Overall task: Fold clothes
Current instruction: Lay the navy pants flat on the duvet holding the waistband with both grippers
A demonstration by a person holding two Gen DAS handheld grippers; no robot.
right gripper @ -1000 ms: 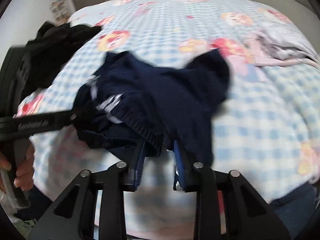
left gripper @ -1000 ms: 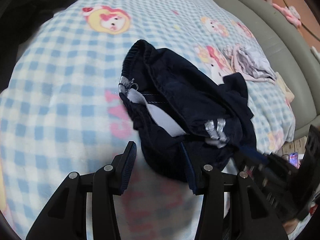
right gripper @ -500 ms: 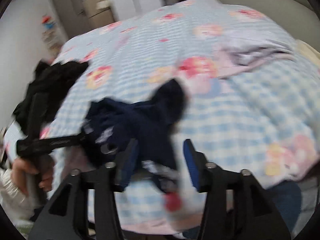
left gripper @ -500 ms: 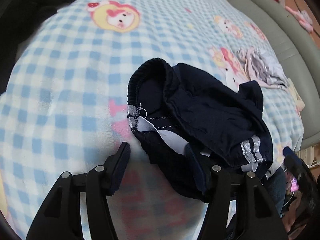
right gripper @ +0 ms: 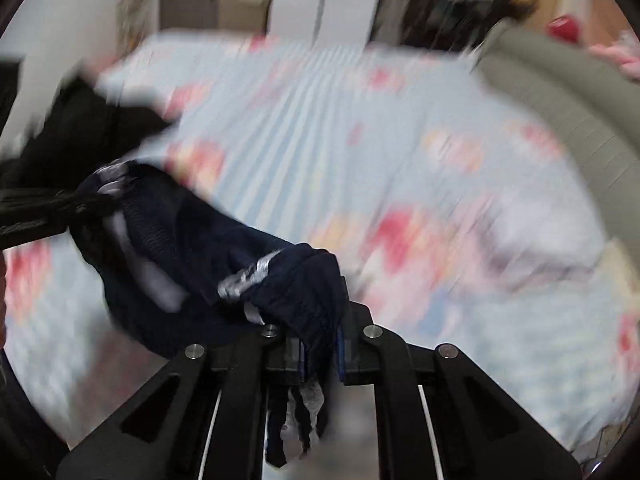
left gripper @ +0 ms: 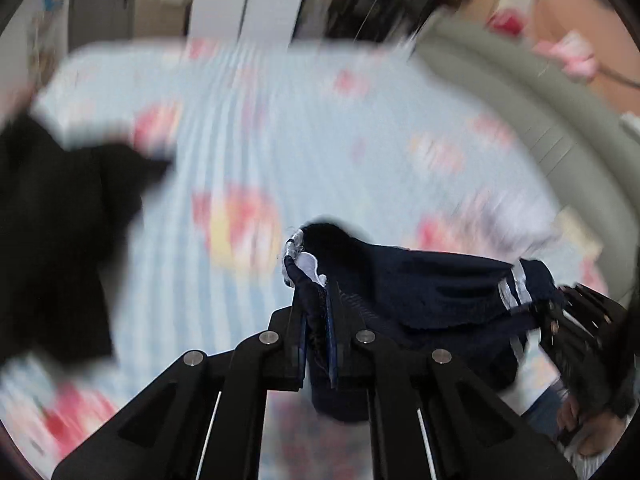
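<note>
While both tools pinch it, the navy shorts (left gripper: 420, 292) hang in the air between them, clear of the bed. Left tool (left gripper: 318, 332) is pressed together on the waistband by a white label; right tool (right gripper: 322, 344) is clamped on a bunched edge near the silver stripes (right gripper: 244, 278), with loose fabric trailing below its fingers. My reading is a lift-and-spread step: the cloth is stretched but crumpled, not yet flat. Next it likely needs pulling taut and laying down on the checked cartoon blanket (left gripper: 280, 128). Farther off, a black garment (left gripper: 60, 240) lies at the left and a pale crumpled garment (right gripper: 532, 236) at the right, both flanking the landing space. Everything beyond is motion-blurred.
</note>
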